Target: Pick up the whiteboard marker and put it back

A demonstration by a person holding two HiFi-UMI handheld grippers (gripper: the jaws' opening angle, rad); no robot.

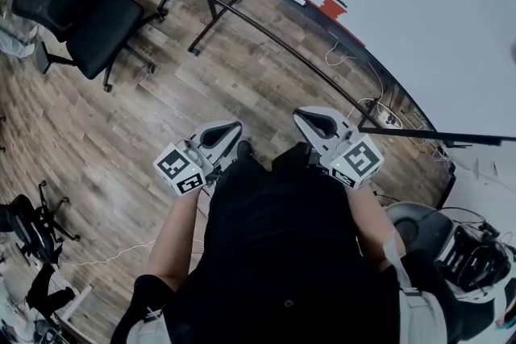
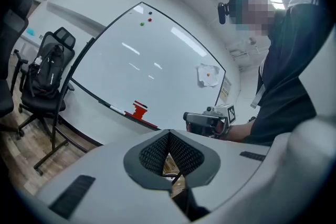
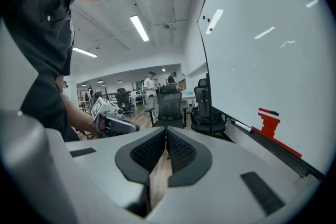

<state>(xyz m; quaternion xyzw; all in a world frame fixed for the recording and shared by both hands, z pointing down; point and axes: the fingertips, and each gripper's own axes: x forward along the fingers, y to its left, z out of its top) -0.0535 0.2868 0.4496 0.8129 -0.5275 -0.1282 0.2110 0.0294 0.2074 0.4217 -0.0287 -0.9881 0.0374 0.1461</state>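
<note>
Tally: one left hand-held gripper (image 1: 228,130), one right hand-held gripper (image 1: 310,119); one whiteboard (image 2: 157,60) carrying one whiteboard marker (image 2: 116,108), one red block (image 2: 139,110), three small magnets (image 2: 150,20), one paper sheet (image 2: 208,75); two black office chairs (image 1: 81,8) nearby; one backpack (image 2: 46,73).

Your left tongs (image 1: 228,130) and right tongs (image 1: 305,117) are pale grey, and their cubes (image 1: 179,169) carry black-and-white squares. The floor (image 1: 121,117) is brown wood-plank, the far-left chair (image 1: 76,8) is black, and the whiteboard (image 1: 403,12) is white.

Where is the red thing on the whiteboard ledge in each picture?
Head view: the red thing sits near the top, right of middle.
Left gripper view: just left of centre, under the whiteboard.
Right gripper view: right side, below middle.
Shared landmark: the whiteboard.
</note>
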